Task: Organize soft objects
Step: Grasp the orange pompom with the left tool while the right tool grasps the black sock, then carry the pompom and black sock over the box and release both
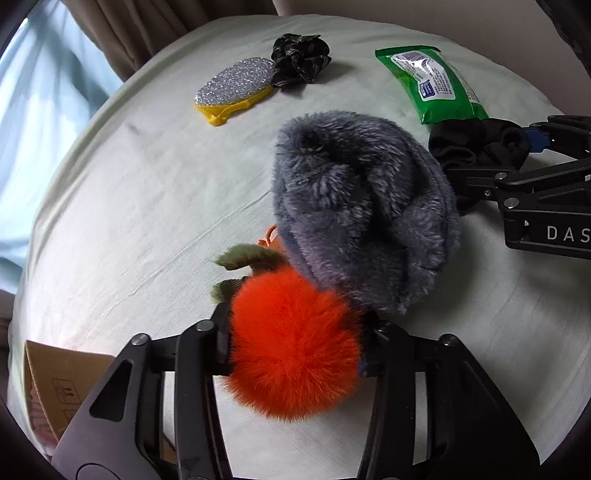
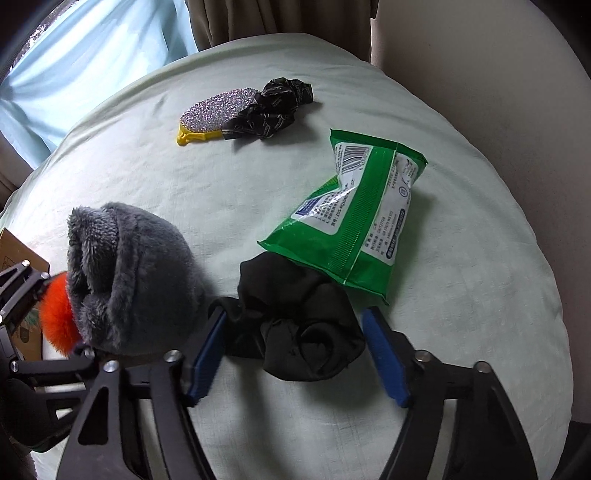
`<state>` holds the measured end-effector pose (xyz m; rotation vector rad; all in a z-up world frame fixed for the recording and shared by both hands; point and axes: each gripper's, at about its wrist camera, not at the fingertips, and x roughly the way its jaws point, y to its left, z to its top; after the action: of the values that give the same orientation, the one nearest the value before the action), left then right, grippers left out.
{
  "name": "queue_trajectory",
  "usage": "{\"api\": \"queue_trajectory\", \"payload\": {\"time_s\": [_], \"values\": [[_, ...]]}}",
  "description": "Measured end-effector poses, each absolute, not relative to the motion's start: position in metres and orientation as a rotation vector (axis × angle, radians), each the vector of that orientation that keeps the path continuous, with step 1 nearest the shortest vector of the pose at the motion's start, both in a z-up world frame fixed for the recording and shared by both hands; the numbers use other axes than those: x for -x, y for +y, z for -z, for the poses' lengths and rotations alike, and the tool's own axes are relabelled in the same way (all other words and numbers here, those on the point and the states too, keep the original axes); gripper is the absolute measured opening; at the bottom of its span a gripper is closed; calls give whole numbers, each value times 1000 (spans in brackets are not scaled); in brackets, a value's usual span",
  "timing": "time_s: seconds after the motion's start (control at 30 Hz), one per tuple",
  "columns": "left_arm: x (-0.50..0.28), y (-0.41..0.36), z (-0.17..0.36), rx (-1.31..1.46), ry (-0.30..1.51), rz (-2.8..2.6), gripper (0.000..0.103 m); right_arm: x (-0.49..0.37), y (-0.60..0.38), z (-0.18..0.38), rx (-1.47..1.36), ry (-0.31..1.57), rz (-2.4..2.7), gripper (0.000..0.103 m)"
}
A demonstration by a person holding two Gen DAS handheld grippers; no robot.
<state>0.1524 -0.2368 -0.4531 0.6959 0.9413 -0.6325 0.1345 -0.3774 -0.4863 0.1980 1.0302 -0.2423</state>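
1. The left gripper (image 1: pixel 295 350) pinches an orange fluffy pompom (image 1: pixel 295 347) between its black fingers; the fur bulges out on both sides of them. The pompom rests on the pale green bed sheet (image 1: pixel 129 206), and two olive-green leaves (image 1: pixel 247 256) stick out from its far side.
2. A grey plush pouch (image 1: pixel 354 206) lies against the pompom, just beyond it, its furry opening turned away from the left gripper.
3. The right gripper (image 2: pixel 295 350) straddles a black scrunchie (image 2: pixel 295 325) on the sheet. Its left blue pad (image 2: pixel 207 354) touches the fabric; the right blue pad (image 2: pixel 384 354) sits at the scrunchie's edge. Whether the pads already squeeze it, I cannot tell.
4. A green pack of wet wipes (image 2: pixel 354 221) lies just behind the black scrunchie, one corner overlapping it.
5. Farther back on the bed, a glittery silver pad with a yellow base (image 2: pixel 214 114) touches a second, patterned black scrunchie (image 2: pixel 277 107).
6. A cardboard box (image 1: pixel 55 387) shows at the lower left edge of the left wrist view, beside the bed.
7. Brown curtains (image 1: pixel 122 33) and a light blue sheer (image 1: pixel 44 110) hang behind the bed.
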Motion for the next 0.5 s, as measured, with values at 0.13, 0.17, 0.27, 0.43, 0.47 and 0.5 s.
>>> {"api": "queue_trajectory", "payload": {"time_s": [0.13,0.17,0.27,0.43,0.47,0.5], "values": [[-159,-235,453,-682,956,628,32,-140,-376,485,-168,1032,250,45],[-160,-234,453,-679,960,627,32,-140,-376,484,-165,1031,253,39],[-162,-232,452,-671,970,618,31,-139,-376,483,-165,1031,253,30],[-161,-225,443,-648,990,596,30,-137,-376,477,-173,1028,246,24],[-160,-223,440,-639,994,591,30,-137,-375,475,-175,1027,243,24],[-159,-221,436,-632,995,584,30,-135,-375,472,-177,1023,240,24]]}}
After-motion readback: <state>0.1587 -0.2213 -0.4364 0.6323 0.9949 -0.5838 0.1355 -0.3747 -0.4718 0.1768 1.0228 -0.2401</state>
